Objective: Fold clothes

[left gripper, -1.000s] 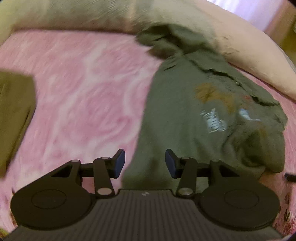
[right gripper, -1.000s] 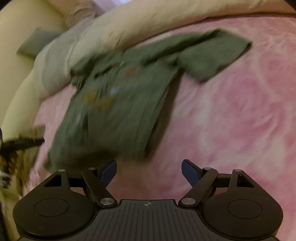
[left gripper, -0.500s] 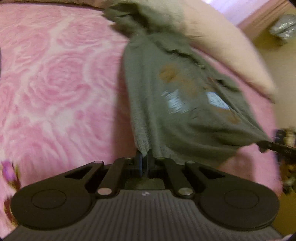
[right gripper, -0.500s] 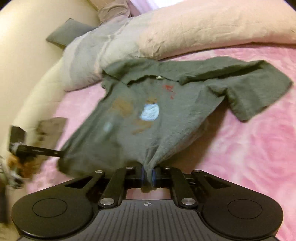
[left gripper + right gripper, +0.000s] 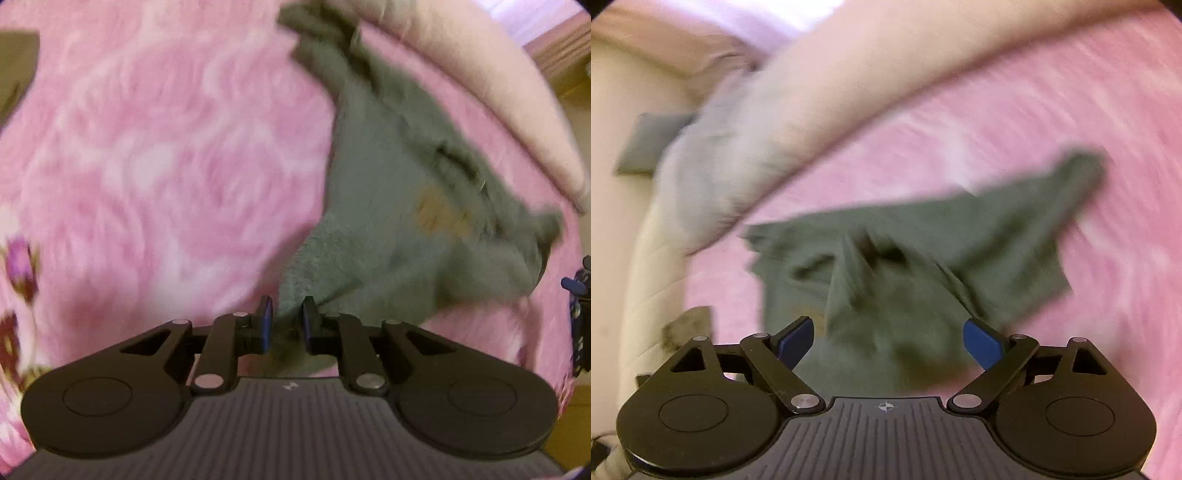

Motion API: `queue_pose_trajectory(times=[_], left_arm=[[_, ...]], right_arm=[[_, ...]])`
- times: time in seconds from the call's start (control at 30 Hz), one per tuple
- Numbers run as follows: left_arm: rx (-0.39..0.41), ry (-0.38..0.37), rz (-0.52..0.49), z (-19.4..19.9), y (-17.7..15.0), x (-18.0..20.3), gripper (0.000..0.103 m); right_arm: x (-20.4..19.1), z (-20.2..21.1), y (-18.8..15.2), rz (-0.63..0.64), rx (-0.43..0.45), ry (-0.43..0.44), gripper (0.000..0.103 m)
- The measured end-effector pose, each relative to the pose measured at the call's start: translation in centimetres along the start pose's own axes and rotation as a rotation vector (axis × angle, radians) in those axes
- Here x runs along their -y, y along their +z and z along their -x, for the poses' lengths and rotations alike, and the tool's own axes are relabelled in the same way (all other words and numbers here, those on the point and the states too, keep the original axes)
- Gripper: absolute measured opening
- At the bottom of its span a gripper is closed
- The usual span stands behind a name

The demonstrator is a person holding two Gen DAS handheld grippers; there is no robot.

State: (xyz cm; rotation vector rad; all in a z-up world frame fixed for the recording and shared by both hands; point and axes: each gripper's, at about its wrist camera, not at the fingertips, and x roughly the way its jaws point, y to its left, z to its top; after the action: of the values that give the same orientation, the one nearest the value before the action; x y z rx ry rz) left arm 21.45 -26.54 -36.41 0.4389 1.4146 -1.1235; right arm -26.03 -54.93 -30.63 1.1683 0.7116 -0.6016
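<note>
Nearest in the left wrist view, the left gripper (image 5: 287,314) has its blue pads a narrow gap apart, having just been opening, and a fold of the olive-green T-shirt (image 5: 388,206) hem lies between them; the blur does not show for certain that the pads press on it, though they look clear of the cloth. In the right wrist view the right gripper (image 5: 888,338) stands with its jaws spread wide, having just been opening, and the T-shirt (image 5: 916,266) lies loose between and beyond the fingers, gripped by neither pad.

The shirt lies rumpled on the pink rose-patterned blanket (image 5: 155,166), its body bunched toward the grippers, one short sleeve stretched out flat to the right in the right wrist view. An orange-brown print shows on its chest in the left wrist view.

Beyond the shirt, along the blanket's far edge, lies a long pale peach pillow (image 5: 886,74). Both views are smeared by motion.
</note>
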Motion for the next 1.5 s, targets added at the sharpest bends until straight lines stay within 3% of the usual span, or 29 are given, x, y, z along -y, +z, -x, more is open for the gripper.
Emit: queue_pose_trajectory(times=[0.07,0.17,0.2,0.23,0.27,0.33,0.4,0.53,0.6,0.63,0.67,0.7,0.73,0.87,0.97,1.13,1.23,1.37,1.43,1.5], left_arm=[[0.020,-0.033,0.036,0.5,-1.4,-0.8,0.024],[0.052,-0.077,0.137,1.6,-2.9,-2.0,0.025],[0.065,-0.090,0.170,1.9,-3.3,-2.2,0.025],[0.079,-0.098,0.193,2.3,-3.6,-2.3,0.025],[0.088,-0.097,0.200,2.4,-3.6,-2.2,0.025],[0.102,-0.089,0.203,2.5,-3.3,-1.9,0.025],[0.106,-0.087,0.204,2.3,-3.1,-1.7,0.025],[0.132,-0.087,0.205,1.6,-3.1,-1.6,0.025],[0.142,-0.117,0.213,1.2,-3.1,-1.5,0.026],[0.140,-0.136,0.224,0.9,-3.1,-1.6,0.025],[0.125,-0.160,0.237,0.6,-3.1,-1.6,0.023],[0.108,-0.182,0.242,0.3,-3.2,-1.5,0.018],[0.095,-0.203,0.242,0.3,-3.3,-1.4,0.003],[0.063,-0.257,0.212,2.2,-4.5,-1.0,0.003],[0.048,-0.303,0.201,5.2,-6.1,-0.6,0.003],[-0.014,-0.370,0.161,8.2,-9.9,1.0,0.003],[-0.092,-0.287,0.122,6.3,-12.6,2.1,0.003],[-0.194,-0.071,0.079,2.7,-15.6,2.6,0.003],[-0.193,0.021,0.047,2.6,-16.8,2.6,0.011],[-0.172,0.048,0.069,3.3,-17.6,2.4,0.020]], right_arm=[[2.3,0.0,-3.1,-0.056,0.011,-0.031,0.091],[5.4,0.9,-7.8,-0.170,0.060,-0.022,0.091],[5.8,1.3,-8.6,-0.203,0.088,0.000,0.083],[6.1,1.6,-9.4,-0.236,0.117,0.022,0.066],[6.2,1.7,-9.6,-0.266,0.148,0.047,0.060],[5.8,1.4,-8.7,-0.290,0.205,0.072,0.059],[5.7,0.5,-7.2,-0.313,0.229,0.029,0.059],[6.1,-2.7,-5.2,-0.233,0.258,-0.027,0.059],[6.4,-4.0,-4.9,-0.212,0.254,0.027,0.055],[6.5,-4.6,-4.9,-0.210,0.251,0.049,0.028],[6.3,-4.8,-4.9,-0.209,0.239,0.056,0.010],[6.2,-5.1,-4.9,-0.208,0.227,0.063,0.006],[5.9,-4.9,-5.1,-0.204,0.221,0.054,0.003],[4.8,-0.9,-6.2,-0.188,0.209,0.098,0.002],[4.8,4.9,-7.4,-0.183,0.213,0.110,0.002],[5.3,14.2,-10.6,-0.178,0.159,-0.007,0.001],[6.9,16.1,-13.9,-0.226,0.082,-0.097,0.001],[9.8,12.7,-19.0,-0.287,-0.083,-0.234,0.002],[10.5,10.9,-21.5,-0.306,-0.158,-0.255,0.002],[9.9,9.6,-22.8,-0.251,-0.241,-0.305,0.002]])
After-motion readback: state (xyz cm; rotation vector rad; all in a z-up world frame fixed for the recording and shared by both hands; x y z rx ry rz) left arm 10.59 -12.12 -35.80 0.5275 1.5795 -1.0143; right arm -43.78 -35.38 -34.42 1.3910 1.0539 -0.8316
